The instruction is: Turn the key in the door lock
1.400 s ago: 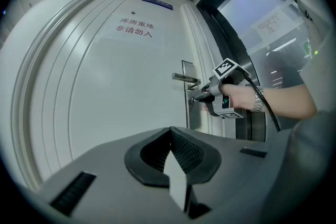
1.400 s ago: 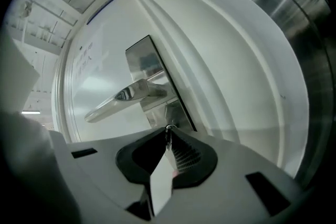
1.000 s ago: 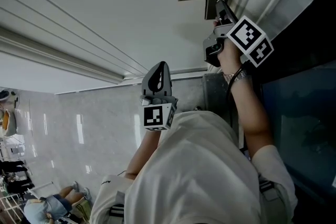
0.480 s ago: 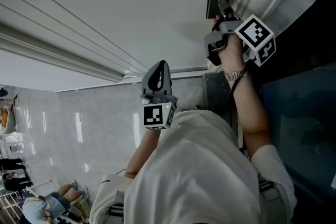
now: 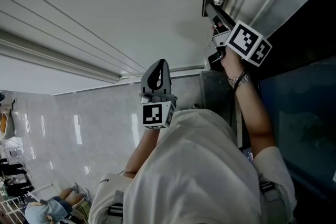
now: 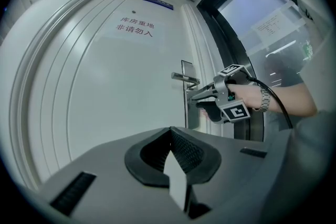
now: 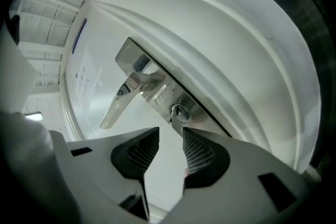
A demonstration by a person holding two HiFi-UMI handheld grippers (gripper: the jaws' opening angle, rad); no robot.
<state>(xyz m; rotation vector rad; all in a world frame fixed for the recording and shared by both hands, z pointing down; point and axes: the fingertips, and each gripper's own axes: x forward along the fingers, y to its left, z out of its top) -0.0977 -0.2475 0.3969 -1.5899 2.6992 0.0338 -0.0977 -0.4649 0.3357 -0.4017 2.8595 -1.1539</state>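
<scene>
Your right gripper [image 7: 170, 136] has just been opening its fingers, and they now stand spread with nothing between them. The key [image 7: 176, 111] sits in the door lock [image 7: 185, 116] just beyond the fingertips, in line with the gap, with the door handle [image 7: 122, 98] farther off past the left finger. The key juts from the lock toward the fingers, so a straight push forward should, I judge, bring its head between them. Your left gripper [image 6: 171, 134] hangs well back from the door, fingers pressed together on nothing, which leaves the right hand the nearer.
</scene>
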